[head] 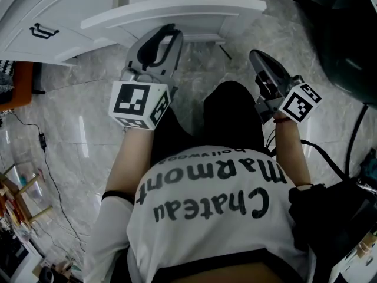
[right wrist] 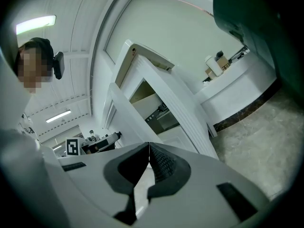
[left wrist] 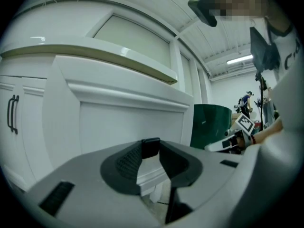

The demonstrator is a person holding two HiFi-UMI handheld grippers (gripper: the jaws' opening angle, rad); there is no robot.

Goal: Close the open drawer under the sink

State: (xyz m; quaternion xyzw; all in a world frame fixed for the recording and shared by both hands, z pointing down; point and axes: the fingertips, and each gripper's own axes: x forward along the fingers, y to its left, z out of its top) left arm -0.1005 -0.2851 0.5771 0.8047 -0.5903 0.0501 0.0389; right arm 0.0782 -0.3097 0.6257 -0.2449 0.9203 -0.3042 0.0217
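The open white drawer (head: 194,7) juts out from the cabinet at the top of the head view. Its panelled front (left wrist: 123,122) fills the left gripper view. My left gripper (head: 169,29) points at that front, just under its top lip. A small black piece (left wrist: 151,147), apparently the drawer's handle, sits between the tips of the left gripper (left wrist: 151,151), with both pads against it. To the right my right gripper (head: 254,55) hangs over the floor, apart from the drawer. The tips of the right gripper (right wrist: 149,146) meet with nothing between them. The drawer's side (right wrist: 175,103) shows beyond them.
A cabinet door with a black handle (head: 41,31) stands left of the drawer. A green bin (left wrist: 211,122) is past the drawer's right end. Cables (head: 41,140) trail over the marble floor at the left. Dark equipment (head: 347,40) crowds the right side.
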